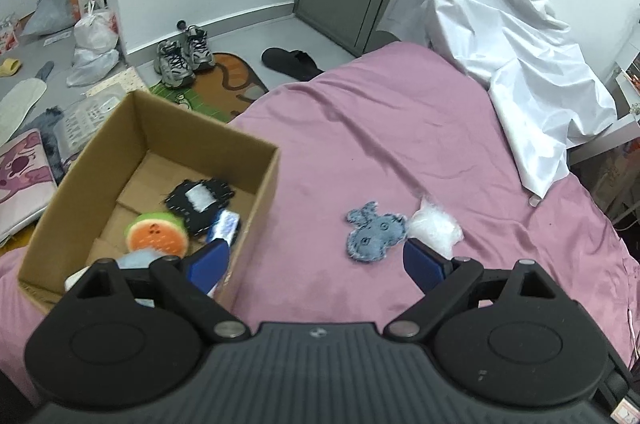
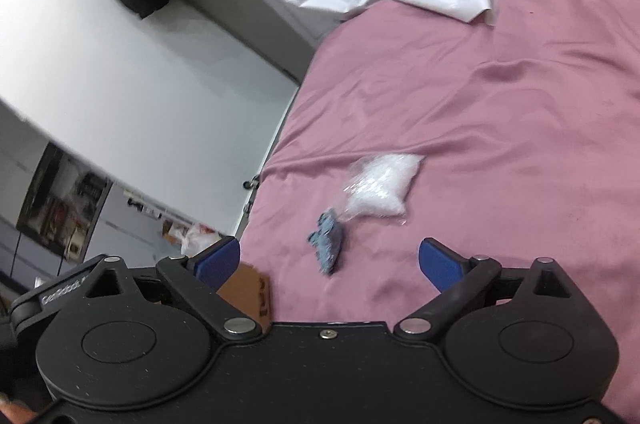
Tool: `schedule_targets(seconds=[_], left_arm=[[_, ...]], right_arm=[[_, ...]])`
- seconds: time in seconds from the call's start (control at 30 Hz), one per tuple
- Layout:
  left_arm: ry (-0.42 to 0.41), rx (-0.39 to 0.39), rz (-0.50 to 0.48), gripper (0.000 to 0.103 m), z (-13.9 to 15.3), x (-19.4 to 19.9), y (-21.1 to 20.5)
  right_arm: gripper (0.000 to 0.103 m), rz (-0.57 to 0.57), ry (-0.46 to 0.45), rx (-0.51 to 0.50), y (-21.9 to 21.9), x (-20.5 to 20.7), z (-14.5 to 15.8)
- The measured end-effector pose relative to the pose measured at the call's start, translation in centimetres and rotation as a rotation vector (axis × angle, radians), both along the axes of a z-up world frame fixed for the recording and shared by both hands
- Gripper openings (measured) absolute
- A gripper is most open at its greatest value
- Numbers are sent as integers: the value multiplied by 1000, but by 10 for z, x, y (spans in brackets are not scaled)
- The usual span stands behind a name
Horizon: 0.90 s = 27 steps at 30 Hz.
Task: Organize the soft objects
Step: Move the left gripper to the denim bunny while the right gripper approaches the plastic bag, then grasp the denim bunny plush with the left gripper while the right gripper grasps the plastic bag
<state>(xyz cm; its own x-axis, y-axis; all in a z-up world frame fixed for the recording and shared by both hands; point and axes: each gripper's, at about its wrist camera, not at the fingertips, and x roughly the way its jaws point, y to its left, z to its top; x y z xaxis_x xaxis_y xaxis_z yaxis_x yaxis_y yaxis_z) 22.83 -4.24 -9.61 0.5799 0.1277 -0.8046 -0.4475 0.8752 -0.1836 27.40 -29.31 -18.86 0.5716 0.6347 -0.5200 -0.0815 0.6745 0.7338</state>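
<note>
Two grippers: both spread wide, neither pinching anything.
Left gripper: blue fingers parted; the left finger sits over the near corner of the cardboard box, the right finger hangs above the pink sheet just below the bag of stuffing.
Right gripper: jaws apart, hovering over the sheet, with the denim toy at about 12 o'clock between its fingers.
Cardboard box: open, resting on the bed at 9 o'clock in the left wrist view; a brown corner also shows in the right wrist view.
Inside the box: a watermelon-slice sponge, a black stitched patch with a white square on it, and a blue-and-white packet just beside the patch (a pale blue thing nearer the camera is too hidden to name).
Denim toy: flat on the sheet, outside the box, at 3 o'clock of it.
Bag of stuffing: clear bag of white fluff, touching the toy's edge, at its 3 o'clock in the left view.
Pink sheet: wrinkled, covering the bed.
White cloth: draped at 1 o'clock, its hem lying on the sheet.
Sneakers: a pair on the floor at 11 o'clock, next to a mat.
</note>
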Motion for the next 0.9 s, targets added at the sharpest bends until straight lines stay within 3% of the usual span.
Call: schedule_targets(seconds=[0.07, 0.2, 0.37, 0.63, 0.9], left_arm=[[-8, 0, -5, 92, -2, 6, -4], [-9, -5, -20, 90, -8, 21, -14], [2, -21, -35, 88, -22, 38, -23], [69, -28, -55, 71, -54, 63, -34], [116, -20, -68, 64, -84, 85, -41]], right_arm=[[93, -11, 10, 14, -3, 5, -5], [77, -10, 59, 63, -6, 15, -18], [74, -39, 99, 105, -10, 27, -32], [71, -76, 164, 186, -17, 48, -58], [68, -73, 194, 222, -16, 65, -78]])
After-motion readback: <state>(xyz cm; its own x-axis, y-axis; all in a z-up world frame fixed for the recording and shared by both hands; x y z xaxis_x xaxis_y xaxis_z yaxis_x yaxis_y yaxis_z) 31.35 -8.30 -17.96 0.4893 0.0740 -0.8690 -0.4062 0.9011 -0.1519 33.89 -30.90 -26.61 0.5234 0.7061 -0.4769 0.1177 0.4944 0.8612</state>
